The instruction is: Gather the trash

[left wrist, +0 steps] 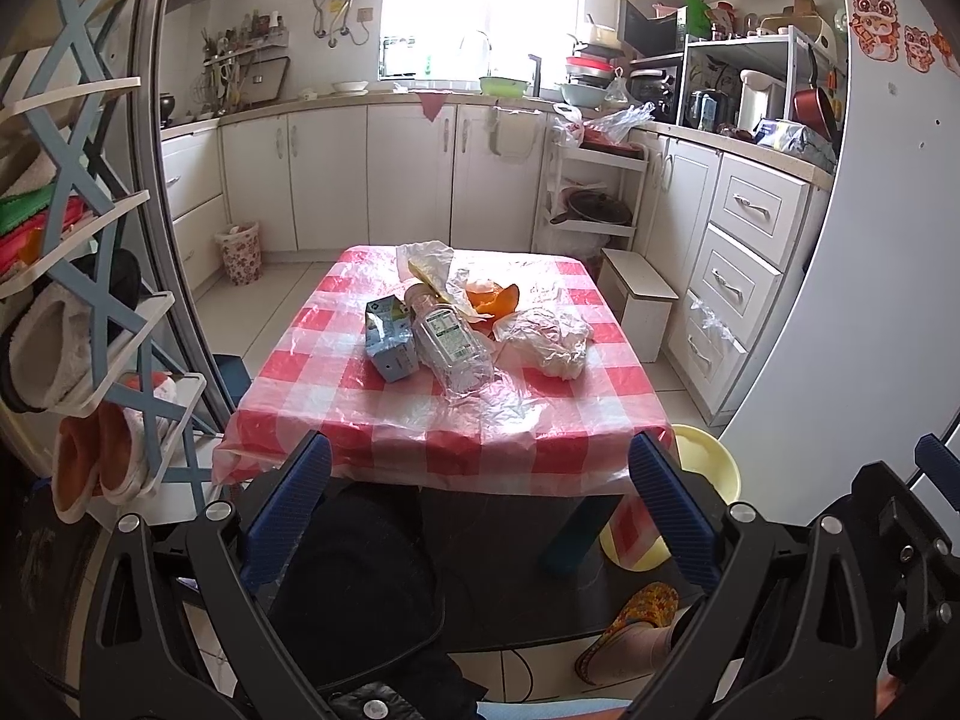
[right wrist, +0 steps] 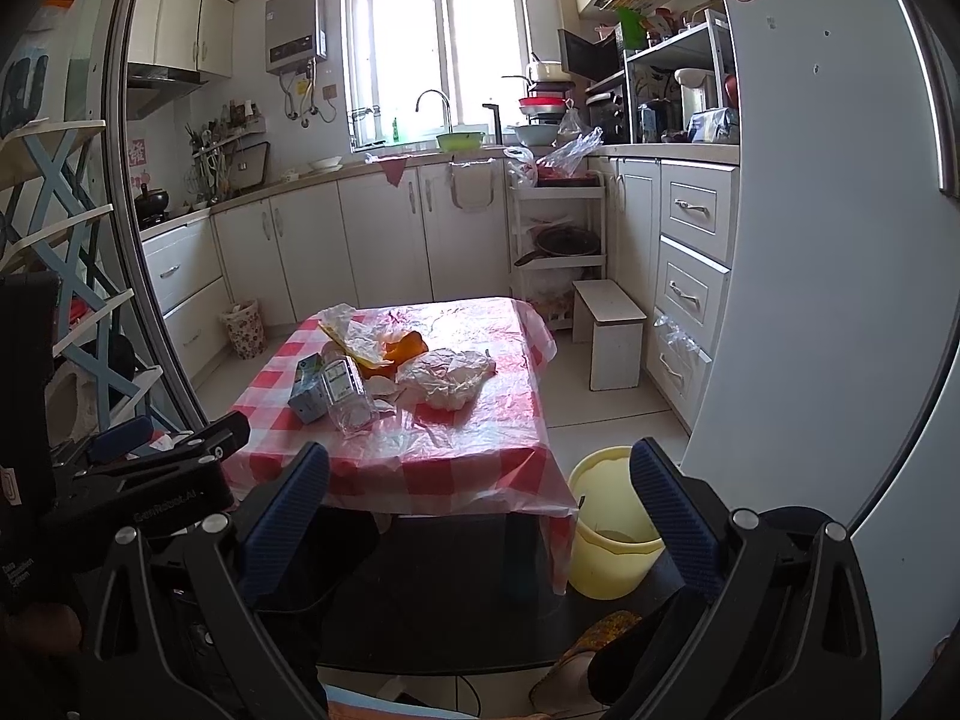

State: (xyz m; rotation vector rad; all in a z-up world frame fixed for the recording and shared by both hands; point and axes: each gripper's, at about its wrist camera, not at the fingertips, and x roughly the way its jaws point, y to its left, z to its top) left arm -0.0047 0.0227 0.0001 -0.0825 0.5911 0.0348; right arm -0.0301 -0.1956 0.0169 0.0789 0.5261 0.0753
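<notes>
Standing by the doorway, both grippers hang short of the low table (left wrist: 456,438), which wears a red-and-white checked cloth under clear plastic sheeting. The left gripper (left wrist: 480,516) has its blue-padded jaws spread wide with nothing between them; the right gripper (right wrist: 480,516) is the same, jaws apart and empty, well back from the table's near edge.

All the trash sits in a loose heap around the middle of the tabletop. A clear plastic bottle (left wrist: 450,342) lies on its side, label up, its base toward the near edge. Touching its left flank is a small blue-green carton (left wrist: 390,339). Behind the bottle lie a crumpled clear plastic bag (left wrist: 426,261) with something yellow in it, and a piece of orange peel (left wrist: 495,300). To the right, just beside the bottle, sits a wadded white plastic wrapper (left wrist: 549,342).

On the floor at the table's near right corner stands a pale yellow bin (right wrist: 606,534), open-topped, seemingly with little or nothing inside. A floral wastebasket (left wrist: 240,252) stands farther off against the white cabinets.
</notes>
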